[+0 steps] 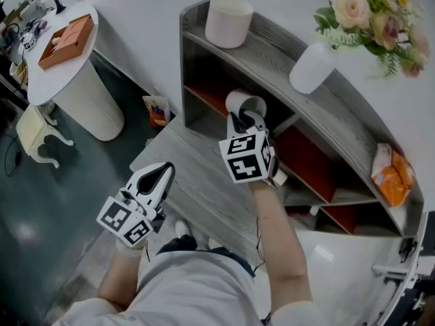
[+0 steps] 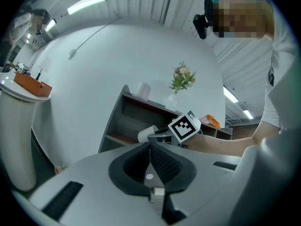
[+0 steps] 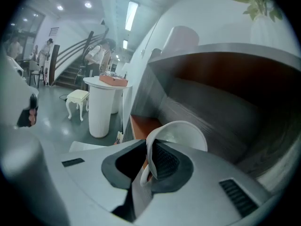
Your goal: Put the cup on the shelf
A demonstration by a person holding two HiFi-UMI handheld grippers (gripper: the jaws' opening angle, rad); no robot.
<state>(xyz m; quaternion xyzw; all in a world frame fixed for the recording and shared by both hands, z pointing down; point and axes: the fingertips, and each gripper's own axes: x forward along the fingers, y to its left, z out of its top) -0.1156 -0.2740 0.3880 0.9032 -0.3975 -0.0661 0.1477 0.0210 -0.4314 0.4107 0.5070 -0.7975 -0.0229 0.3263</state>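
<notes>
Plain white cup (image 1: 246, 104), smooth and thin-rimmed, tilted with its mouth open to the head view. Clamped by the rim in the right hand-held gripper (image 1: 246, 121), at the front of the shelf (image 1: 272, 53), in its upper left-end compartment. Left hand-held gripper (image 1: 163, 172) closed on nothing, well in front of the shelf.

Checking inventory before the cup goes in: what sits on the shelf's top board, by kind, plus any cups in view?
White canister: 1
Vase of flowers: 1
Orange bag: 1
Cup, held in right gripper: 1
Total: 4
</notes>
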